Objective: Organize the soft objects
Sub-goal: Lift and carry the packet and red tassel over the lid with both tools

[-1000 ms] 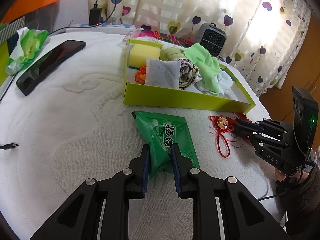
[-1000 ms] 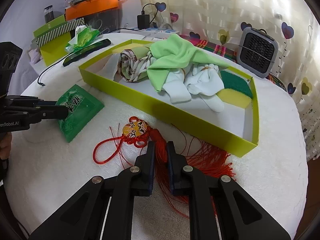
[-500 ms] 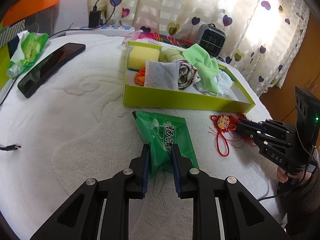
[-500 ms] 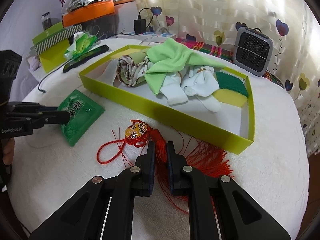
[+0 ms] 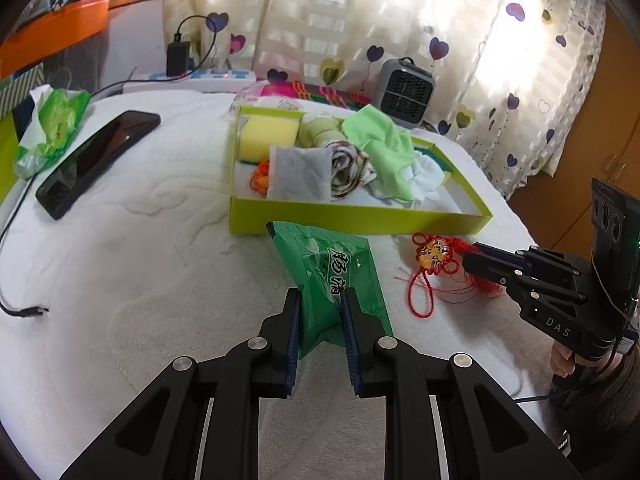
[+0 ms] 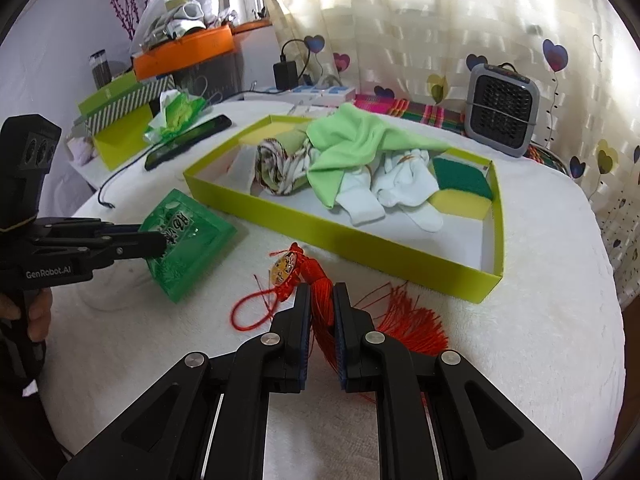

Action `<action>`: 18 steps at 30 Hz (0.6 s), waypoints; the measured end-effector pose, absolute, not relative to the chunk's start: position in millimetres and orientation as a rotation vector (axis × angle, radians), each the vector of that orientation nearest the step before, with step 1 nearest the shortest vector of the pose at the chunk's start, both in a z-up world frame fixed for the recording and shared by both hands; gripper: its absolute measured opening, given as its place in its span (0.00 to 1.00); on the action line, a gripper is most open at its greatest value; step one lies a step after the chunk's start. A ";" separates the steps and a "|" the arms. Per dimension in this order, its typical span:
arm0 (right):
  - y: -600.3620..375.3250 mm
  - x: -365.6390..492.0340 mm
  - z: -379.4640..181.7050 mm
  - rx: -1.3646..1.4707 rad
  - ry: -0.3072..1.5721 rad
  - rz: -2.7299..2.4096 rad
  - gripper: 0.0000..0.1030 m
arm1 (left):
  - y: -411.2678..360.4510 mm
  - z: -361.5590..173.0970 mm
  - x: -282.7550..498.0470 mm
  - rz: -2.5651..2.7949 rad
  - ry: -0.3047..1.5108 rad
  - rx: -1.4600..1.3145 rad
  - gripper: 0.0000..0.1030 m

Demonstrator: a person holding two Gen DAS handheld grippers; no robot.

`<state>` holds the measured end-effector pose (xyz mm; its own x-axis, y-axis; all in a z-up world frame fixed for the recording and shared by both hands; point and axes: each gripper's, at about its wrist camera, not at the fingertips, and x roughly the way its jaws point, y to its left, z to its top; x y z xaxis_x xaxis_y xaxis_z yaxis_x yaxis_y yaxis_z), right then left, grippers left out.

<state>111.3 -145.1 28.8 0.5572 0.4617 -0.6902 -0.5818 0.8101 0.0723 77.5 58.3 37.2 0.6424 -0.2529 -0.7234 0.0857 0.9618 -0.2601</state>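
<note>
My left gripper [image 5: 320, 300] is shut on a green tissue pack [image 5: 332, 268], lifted and tilted above the white cloth; it also shows in the right wrist view [image 6: 184, 236]. My right gripper [image 6: 322, 296] is shut on a red tassel knot ornament [image 6: 316, 280], raised off the cloth with its loop and fringe trailing; it shows in the left wrist view [image 5: 436, 252] too. A lime-green box [image 5: 356, 220] ahead holds sponges, a rolled cloth, a green cloth [image 6: 360, 140] and white socks [image 6: 400, 192].
A black phone [image 5: 96, 160] and a crumpled green tissue packet [image 5: 52, 128] lie at the left. A small grey heater [image 6: 502, 108] stands behind the box. A cable end [image 5: 28, 312] lies at the left edge. Boxes and an orange tray [image 6: 184, 52] stand far left.
Both grippers have risen, lifting the tissue pack and the tassel ornament off the cloth and a little nearer the box. Both stay shut.
</note>
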 end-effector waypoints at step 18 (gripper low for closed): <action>-159.2 96.8 60.6 -0.057 0.678 0.598 0.11 | 43.2 60.5 71.7 -0.216 0.801 -0.175 0.18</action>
<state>96.8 -159.2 60.6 0.6188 0.5015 -0.6046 -0.5374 0.8317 0.1399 71.7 43.2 60.5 0.6762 -0.2567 -0.6905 0.1251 0.9637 -0.2358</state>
